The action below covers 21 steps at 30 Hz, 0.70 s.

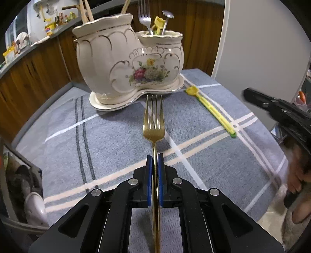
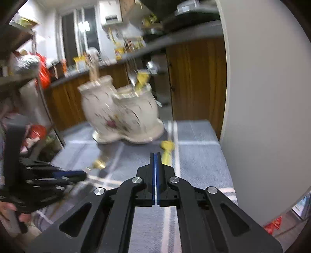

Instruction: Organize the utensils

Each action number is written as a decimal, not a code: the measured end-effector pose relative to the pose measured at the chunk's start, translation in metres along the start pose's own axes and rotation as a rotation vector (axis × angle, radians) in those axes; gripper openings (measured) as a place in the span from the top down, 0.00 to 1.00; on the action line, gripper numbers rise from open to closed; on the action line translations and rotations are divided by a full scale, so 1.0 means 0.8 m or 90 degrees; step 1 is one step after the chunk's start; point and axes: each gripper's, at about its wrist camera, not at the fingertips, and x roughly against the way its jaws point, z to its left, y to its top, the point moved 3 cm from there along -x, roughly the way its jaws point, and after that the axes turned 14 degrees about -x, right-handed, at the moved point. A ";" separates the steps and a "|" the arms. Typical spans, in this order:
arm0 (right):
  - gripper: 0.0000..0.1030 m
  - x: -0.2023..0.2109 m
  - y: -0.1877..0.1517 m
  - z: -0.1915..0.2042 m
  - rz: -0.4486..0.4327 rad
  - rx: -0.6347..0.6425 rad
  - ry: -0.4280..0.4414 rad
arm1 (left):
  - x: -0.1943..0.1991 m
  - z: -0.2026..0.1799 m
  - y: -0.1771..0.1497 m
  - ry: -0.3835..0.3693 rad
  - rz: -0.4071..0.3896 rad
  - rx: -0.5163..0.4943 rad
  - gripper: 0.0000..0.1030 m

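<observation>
Now the gold fork is clamped by its handle in the left tongs, above the desk before the ceramic holder; it is best lifted level and lowered into the smaller cup. The right tongs are together, empty.

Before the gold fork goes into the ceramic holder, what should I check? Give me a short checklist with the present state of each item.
1. Left gripper clamps the gold fork by its handle: ok.
2. Fork is straight in the grip, tines pointing forward toward the ceramic holder: ok.
3. Holder stands upright on the table cloth: ok.
4. Room in the small compartment, which already holds a silver fork and other utensils: cannot tell.
5. Right gripper is shut and empty: ok.
6. Yellow spoon is already in the holder: not ok, it lies on the cloth.
</observation>
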 end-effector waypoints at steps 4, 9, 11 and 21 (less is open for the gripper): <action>0.77 -0.042 0.009 0.002 0.078 0.037 -0.038 | 0.011 0.006 -0.002 -0.001 -0.017 -0.008 0.94; 0.70 -0.080 0.016 0.006 0.133 0.050 -0.063 | 0.027 0.010 -0.006 -0.011 -0.039 -0.016 0.94; 0.70 -0.094 0.014 0.004 0.154 0.051 -0.070 | 0.035 0.009 -0.005 -0.017 -0.055 -0.022 0.94; 0.91 -0.100 0.006 -0.004 0.153 0.041 -0.079 | 0.091 0.033 -0.002 0.007 -0.169 -0.044 0.94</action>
